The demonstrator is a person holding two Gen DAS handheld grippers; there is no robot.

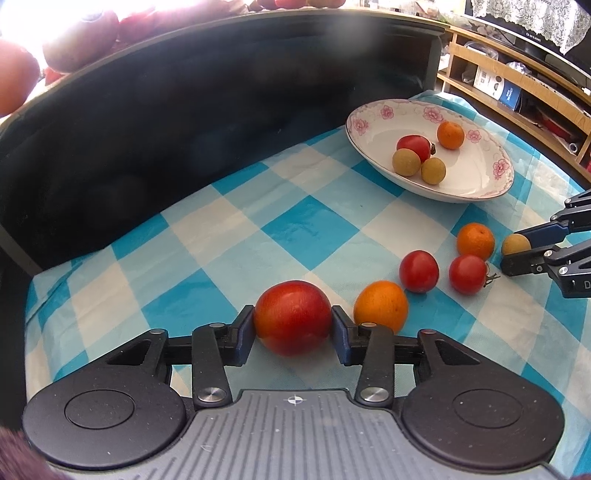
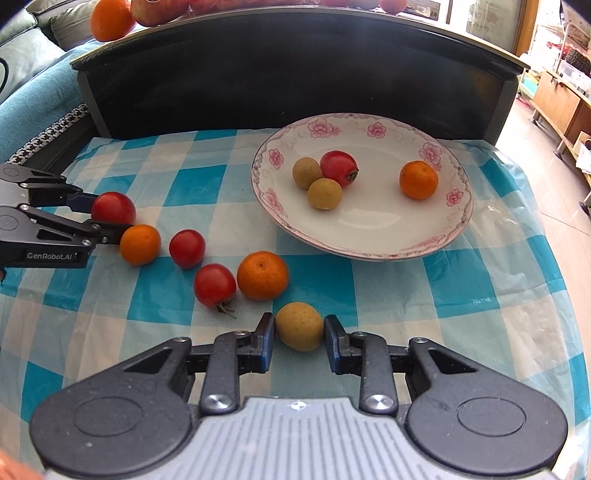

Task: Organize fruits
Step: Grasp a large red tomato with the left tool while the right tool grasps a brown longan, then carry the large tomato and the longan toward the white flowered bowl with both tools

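My left gripper (image 1: pixel 293 319) is shut on a big red tomato (image 1: pixel 293 317) that rests on the checked cloth; from the right wrist view the same gripper (image 2: pixel 107 218) and tomato (image 2: pixel 113 208) sit at far left. My right gripper (image 2: pixel 300 326) is shut on a small yellow-brown fruit (image 2: pixel 299 325), which shows at the right edge of the left wrist view (image 1: pixel 516 244). The flowered white plate (image 2: pixel 369 254) (image 1: pixel 498 166) holds two yellow-brown fruits, one red tomato and one orange. Loose between the grippers lie two oranges (image 2: pixel 262 275) (image 2: pixel 140 244) and two small tomatoes (image 2: pixel 215 285) (image 2: pixel 187 248).
A tall dark board (image 2: pixel 295 74) walls off the table's far side, with more fruit (image 2: pixel 110 18) on top of it. The blue-and-white cloth (image 2: pixel 443 314) drops off at the right edge. Wooden shelves (image 1: pixel 517 74) stand beyond the table; a sofa (image 2: pixel 22 92) is at left.
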